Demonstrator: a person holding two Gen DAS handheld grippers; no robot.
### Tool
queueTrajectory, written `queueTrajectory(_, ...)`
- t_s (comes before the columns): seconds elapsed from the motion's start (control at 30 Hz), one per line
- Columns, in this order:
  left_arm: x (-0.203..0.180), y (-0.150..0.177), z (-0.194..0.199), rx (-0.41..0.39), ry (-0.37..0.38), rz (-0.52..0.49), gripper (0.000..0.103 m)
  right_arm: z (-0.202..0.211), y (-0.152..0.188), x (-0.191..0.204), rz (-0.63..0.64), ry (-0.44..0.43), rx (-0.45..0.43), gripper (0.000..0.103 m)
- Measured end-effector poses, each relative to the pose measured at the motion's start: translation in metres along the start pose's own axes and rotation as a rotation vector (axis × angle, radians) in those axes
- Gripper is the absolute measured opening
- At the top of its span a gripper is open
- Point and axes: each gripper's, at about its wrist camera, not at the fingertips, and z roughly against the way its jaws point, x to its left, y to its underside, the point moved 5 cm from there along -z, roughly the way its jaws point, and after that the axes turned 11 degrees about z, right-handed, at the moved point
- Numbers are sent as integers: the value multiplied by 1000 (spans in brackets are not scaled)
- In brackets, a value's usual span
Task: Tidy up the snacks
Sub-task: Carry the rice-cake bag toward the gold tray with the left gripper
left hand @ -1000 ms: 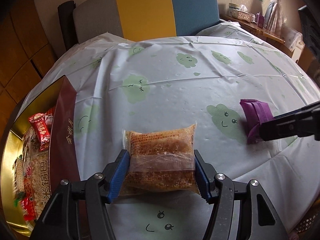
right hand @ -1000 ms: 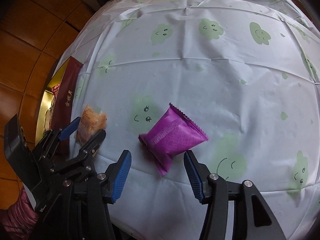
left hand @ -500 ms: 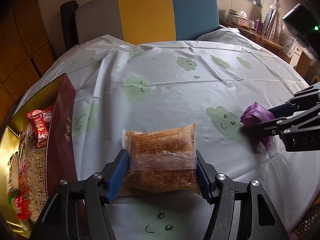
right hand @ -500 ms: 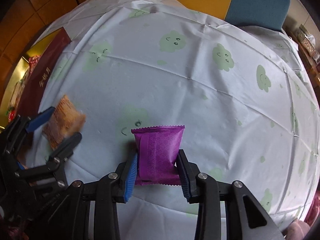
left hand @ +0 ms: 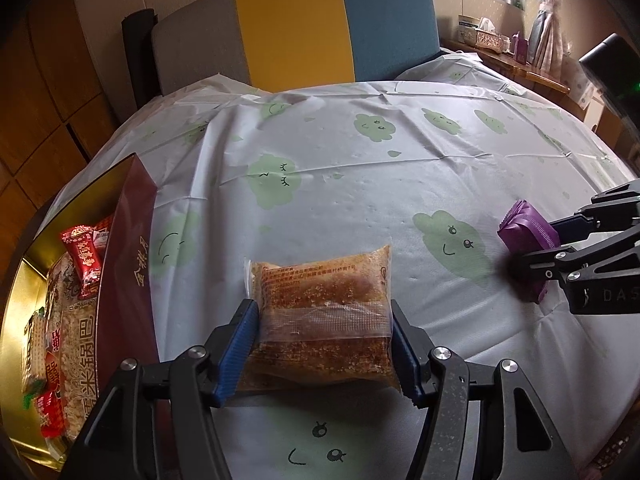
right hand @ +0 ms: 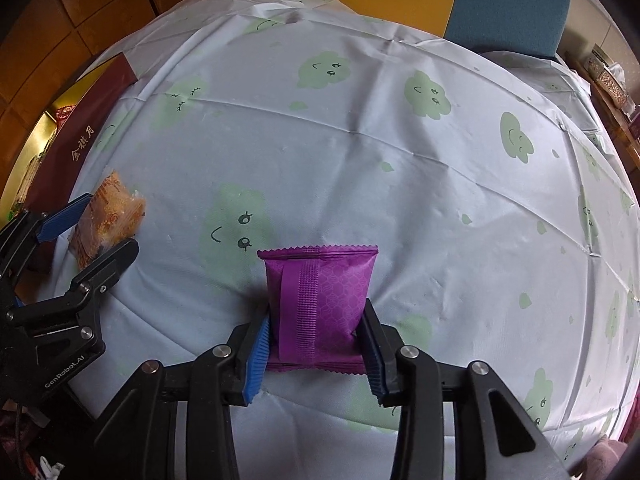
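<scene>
The left gripper [left hand: 324, 344] is clenched on a clear-wrapped brown snack cake [left hand: 324, 320] lying on the cloud-print tablecloth [left hand: 360, 184] beside a maroon box [left hand: 128, 264] of snacks with gold Chinese lettering. The right gripper [right hand: 316, 350], its jaws just eased slightly wider, grasps a purple snack packet [right hand: 320, 300] on the cloth. "GenRobot.AI" is printed on the left gripper's body.

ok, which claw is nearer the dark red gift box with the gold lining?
Left. The left claw, closed on the clear-wrapped brown snack, sits right beside the dark red gift box; the right claw is further across the table.
</scene>
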Motion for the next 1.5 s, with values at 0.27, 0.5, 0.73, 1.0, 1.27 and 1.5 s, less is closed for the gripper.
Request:
queueTrajectory(0.27,1,1,0,-4,-7,3,63,-5,-6,8,-12,8,3,44)
queueTrajectory(0.5,1,2,1,-3,-12,6,64,-2,-9,9,-3,25,6,44)
queueTrajectory(0.73,1,1,1,-4,-15,5,63,-3,-11,20,48,65,6,43)
queueTrajectory(1.0,1,0,0,-2,-19,7,63,-6,-9,25,42,52,9,44)
queueTrajectory(1.27,0,1,6,3,0,12,60,-4,-7,26,75,75,3,43)
queueTrajectory(1.5,-2,-2,24,-13,47,28,60,-6,-5,30,84,82,-3,43)
